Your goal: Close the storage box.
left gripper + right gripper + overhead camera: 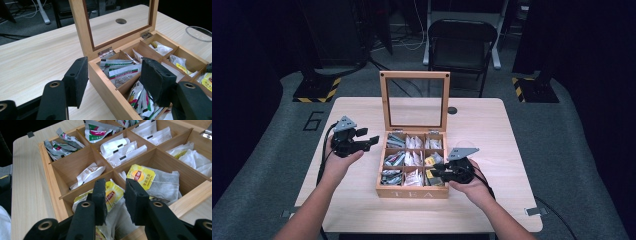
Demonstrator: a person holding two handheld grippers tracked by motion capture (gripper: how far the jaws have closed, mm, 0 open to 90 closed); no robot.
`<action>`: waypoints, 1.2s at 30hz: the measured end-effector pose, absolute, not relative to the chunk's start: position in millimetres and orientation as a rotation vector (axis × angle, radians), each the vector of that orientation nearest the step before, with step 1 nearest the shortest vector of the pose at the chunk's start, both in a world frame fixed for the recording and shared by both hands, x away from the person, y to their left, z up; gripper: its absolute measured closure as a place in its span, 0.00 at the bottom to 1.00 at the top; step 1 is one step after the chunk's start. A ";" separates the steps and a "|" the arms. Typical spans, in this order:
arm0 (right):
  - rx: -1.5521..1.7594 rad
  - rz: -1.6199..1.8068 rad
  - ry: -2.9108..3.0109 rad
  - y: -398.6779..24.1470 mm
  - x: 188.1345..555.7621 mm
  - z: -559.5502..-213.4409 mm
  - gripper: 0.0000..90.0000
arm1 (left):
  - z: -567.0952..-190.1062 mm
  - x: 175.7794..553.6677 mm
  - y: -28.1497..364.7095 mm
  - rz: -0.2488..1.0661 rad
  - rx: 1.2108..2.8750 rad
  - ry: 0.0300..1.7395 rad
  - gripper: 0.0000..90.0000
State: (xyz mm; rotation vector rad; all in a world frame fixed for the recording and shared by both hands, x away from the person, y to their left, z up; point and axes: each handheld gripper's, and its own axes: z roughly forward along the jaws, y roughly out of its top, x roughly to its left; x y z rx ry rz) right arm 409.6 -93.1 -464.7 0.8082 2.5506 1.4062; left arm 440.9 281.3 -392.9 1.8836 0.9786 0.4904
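A wooden tea box point(412, 192) stands mid-table with its glass lid point(414, 75) raised, and its compartments hold paper tea bags. My right gripper point(434, 172) reaches into the near right compartment. In the right gripper view its jaws point(113, 195) stand a little apart, with a yellow-labelled tea bag point(115, 191) lying between and under them and no pad visibly pressing on it. A second yellow-tagged bag point(141, 176) lies in the compartment behind. My left gripper point(373, 141) hovers open and empty at the box's left side; its jaws point(115, 82) straddle the box's wall point(105, 85).
A clear glass bowl point(198, 32) sits on the table beyond the box's far side in the left gripper view. The tabletop has a round cable hole point(452, 110) behind the lid. A black chair point(462, 45) stands past the table's far edge.
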 end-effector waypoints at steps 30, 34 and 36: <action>0.768 1.425 2.596 -94.6 408.2 -461.2 1.00 | -390.9 442.2 281.6 0.498 1.881 0.977 0.44; 0.758 1.443 2.598 -94.0 409.4 -457.7 1.00 | -391.0 442.3 281.5 0.498 1.879 0.978 0.44; 0.755 1.460 2.591 -93.5 409.7 -454.6 1.00 | -390.9 442.2 281.6 0.499 1.877 0.977 0.44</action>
